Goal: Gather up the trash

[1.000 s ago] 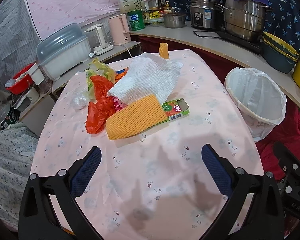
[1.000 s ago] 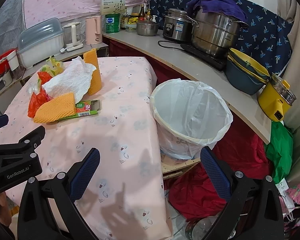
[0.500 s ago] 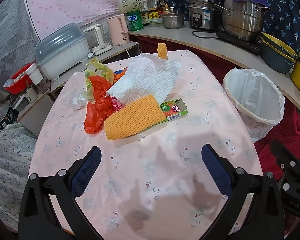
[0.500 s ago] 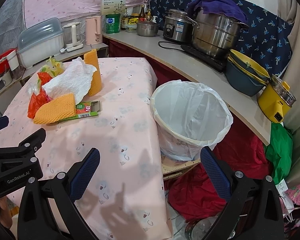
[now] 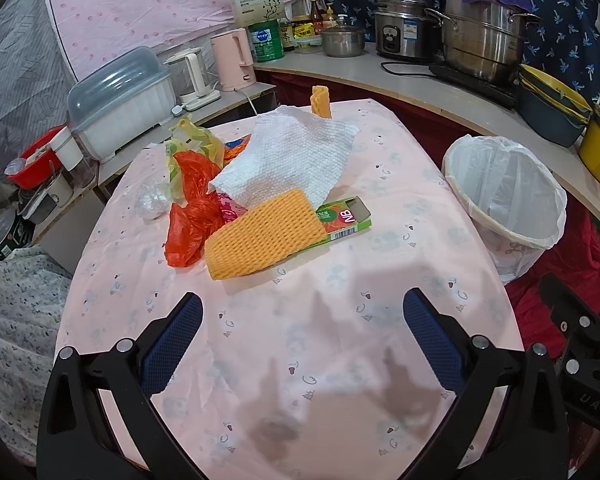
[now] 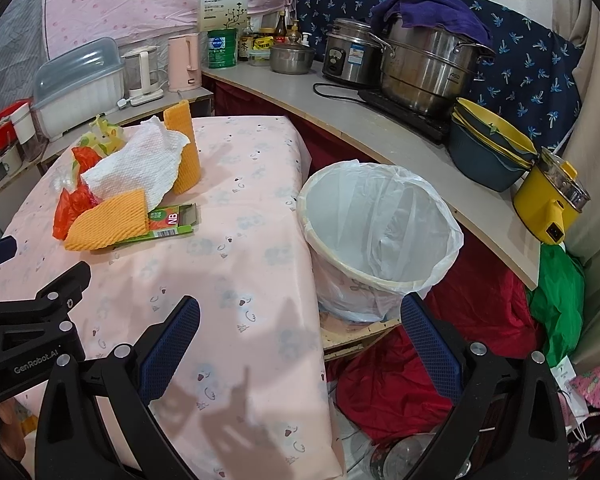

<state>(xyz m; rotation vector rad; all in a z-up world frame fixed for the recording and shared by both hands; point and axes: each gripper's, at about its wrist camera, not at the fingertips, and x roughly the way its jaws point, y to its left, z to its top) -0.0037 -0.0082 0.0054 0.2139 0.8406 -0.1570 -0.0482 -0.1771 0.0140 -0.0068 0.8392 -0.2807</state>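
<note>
Nearby, the left hand-held gripper (image 5: 303, 322) hangs released over the near end of the pink worktop (image 5: 332, 380), grasping nothing. Further in lies the trash: an orange foam net (image 5: 260, 234) over a green carton (image 5: 346, 220), a white paper towel (image 5: 288, 156), and an orange plastic bag (image 5: 192, 208). The right hand-held gripper (image 6: 300, 322) is likewise released, with the lined bin (image 6: 380, 236) just beyond the worktop's right edge.

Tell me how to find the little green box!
Look at the pink table, then the trash pile near its middle. The green box lies flat at the pile's near edge, half under the orange foam net. It alone has white "NB" letters and a barcode.
</note>
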